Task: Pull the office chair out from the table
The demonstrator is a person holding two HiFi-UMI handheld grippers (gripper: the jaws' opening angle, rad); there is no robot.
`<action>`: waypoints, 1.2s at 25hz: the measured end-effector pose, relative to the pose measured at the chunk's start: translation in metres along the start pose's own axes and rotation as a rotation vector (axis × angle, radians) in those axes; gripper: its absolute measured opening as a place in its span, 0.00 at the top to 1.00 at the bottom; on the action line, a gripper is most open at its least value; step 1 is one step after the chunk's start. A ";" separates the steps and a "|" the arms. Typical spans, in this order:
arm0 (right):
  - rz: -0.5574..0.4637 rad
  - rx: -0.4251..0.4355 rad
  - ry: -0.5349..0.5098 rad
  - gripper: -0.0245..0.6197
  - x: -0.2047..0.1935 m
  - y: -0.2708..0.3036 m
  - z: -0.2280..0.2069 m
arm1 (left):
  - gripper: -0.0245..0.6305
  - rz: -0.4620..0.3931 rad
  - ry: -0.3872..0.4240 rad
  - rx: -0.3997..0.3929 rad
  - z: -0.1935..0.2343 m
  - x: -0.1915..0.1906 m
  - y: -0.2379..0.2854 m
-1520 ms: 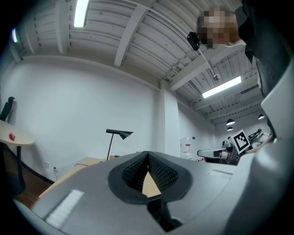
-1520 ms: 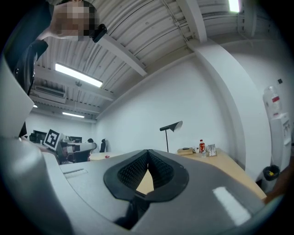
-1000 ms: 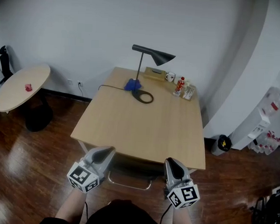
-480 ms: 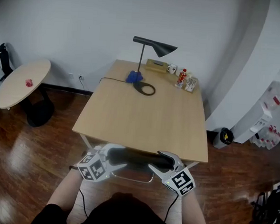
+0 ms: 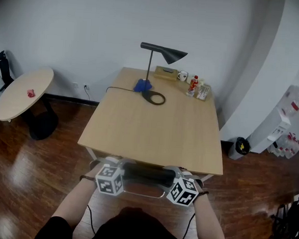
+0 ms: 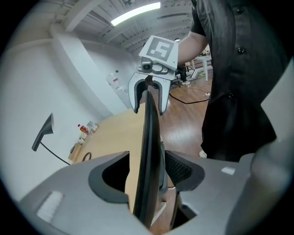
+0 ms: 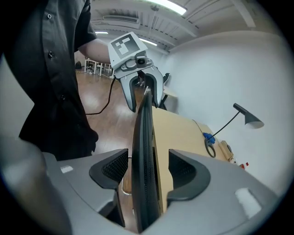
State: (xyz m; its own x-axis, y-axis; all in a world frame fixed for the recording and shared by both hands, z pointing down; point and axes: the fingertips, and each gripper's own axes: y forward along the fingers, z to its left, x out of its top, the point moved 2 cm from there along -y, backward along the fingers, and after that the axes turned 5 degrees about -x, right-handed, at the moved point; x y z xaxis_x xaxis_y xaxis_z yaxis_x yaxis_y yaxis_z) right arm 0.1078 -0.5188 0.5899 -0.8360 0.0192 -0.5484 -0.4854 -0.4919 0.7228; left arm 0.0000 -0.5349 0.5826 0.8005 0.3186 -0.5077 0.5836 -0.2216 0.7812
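Shows the office chair (image 5: 143,174) pushed in under the near edge of the table (image 5: 154,129), with only the dark top of its backrest out past that edge. Places the left gripper (image 5: 114,166) and the right gripper (image 5: 175,171) low at that near edge, no longer up over the table as one second ago, and rolled to stand across the backrest. Opens both pairs of jaws just now, from almost closed to fully wide. Puts the backrest rim between the jaws of each, pads not pressing on it, so holds nothing yet. Means probably: approach finished, closing on the backrest next, then pulling away from the table.
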 end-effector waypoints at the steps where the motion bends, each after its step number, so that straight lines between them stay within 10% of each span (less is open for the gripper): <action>1: 0.018 0.010 -0.003 0.52 -0.003 0.003 0.000 | 0.59 0.011 -0.002 -0.012 0.001 -0.002 0.003; 30: 0.233 0.117 -0.136 0.76 -0.035 0.030 0.016 | 0.81 0.133 0.082 -0.094 -0.010 -0.023 0.028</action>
State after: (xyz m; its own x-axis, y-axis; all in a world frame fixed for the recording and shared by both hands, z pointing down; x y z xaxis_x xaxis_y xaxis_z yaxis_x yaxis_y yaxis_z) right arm 0.1183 -0.5201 0.6369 -0.9512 0.0383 -0.3061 -0.2960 -0.3930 0.8706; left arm -0.0037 -0.5388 0.6199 0.8539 0.3672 -0.3689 0.4546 -0.1807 0.8722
